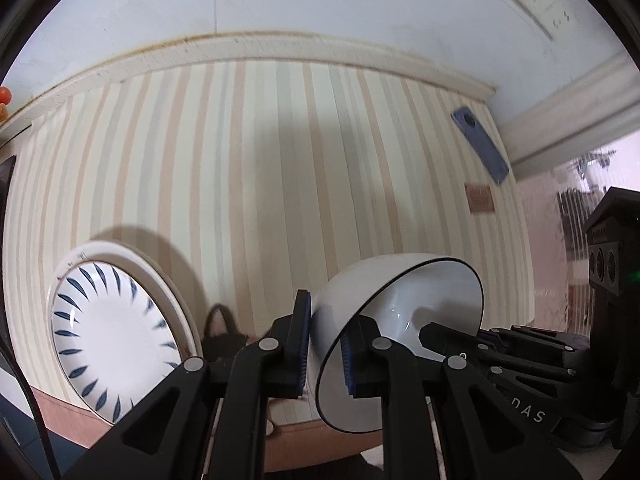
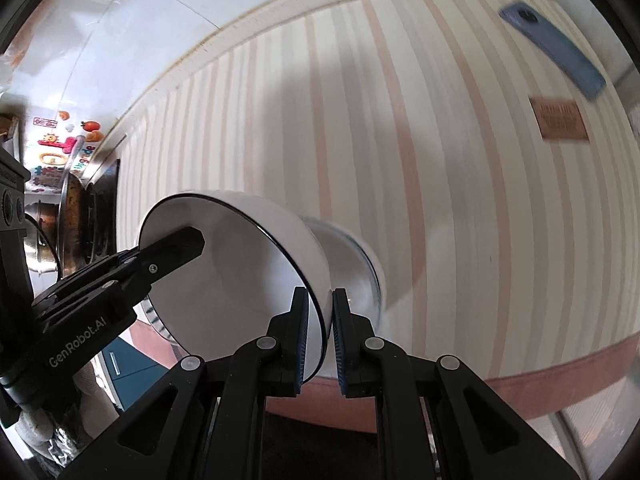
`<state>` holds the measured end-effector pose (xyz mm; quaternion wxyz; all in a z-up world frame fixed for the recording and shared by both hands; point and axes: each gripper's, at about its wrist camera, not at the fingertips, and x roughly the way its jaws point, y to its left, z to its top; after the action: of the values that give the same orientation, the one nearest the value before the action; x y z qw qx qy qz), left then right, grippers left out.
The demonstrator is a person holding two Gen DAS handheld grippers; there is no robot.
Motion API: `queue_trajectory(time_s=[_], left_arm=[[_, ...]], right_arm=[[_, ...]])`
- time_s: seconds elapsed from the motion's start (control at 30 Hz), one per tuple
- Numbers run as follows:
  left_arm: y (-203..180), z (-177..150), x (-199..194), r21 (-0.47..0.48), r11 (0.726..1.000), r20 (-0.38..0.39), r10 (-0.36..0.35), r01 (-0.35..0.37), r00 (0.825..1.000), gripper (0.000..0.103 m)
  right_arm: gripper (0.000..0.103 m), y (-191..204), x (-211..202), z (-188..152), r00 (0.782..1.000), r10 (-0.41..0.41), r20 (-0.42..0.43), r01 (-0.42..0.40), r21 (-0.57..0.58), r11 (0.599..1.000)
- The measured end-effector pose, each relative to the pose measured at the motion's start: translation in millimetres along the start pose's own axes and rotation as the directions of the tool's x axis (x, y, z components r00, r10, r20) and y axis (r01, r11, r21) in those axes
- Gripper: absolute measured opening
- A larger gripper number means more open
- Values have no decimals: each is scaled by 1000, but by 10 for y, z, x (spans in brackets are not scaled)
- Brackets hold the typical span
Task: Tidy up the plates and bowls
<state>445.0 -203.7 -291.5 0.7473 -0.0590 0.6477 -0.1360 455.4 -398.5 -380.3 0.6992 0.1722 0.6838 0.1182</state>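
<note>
Overhead, I see the striped tablecloth bearing a blue-leaf plate at left. My left gripper and right gripper each pinch opposite rim walls of one white bowl, tilted above the cloth. A blue phone lies far off.

A white bowl with a thin dark rim line is held tipped on its side above the striped worktop, its opening turned sideways. To its left, a white plate with blue leaf-shaped strokes around its well lies flat on the worktop near the edge.
</note>
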Motion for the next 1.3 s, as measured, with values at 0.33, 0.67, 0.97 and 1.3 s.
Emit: queue_trajectory(time_s=[0.33,0.67,0.97,1.3], left_arm=[[-73,-168,262,30,999,-59,26,-24,998,11],[-50,-190,374,41,998,-61,57,-55,996,11],[-70,-192,401,45,997,-53,66,-64,996,11],[-28,-223,419,40,997,-56,70,-68,996,11]], right_arm=[[13,-271,169,-194,999,-1,-35,3,51,999],[16,-206,210,-117,999,-20,-25,21,62,998],[16,-152,196,-115,999,-40,-20,41,53,998],[23,-131,30,-169,998,-58,34,56,46,997]])
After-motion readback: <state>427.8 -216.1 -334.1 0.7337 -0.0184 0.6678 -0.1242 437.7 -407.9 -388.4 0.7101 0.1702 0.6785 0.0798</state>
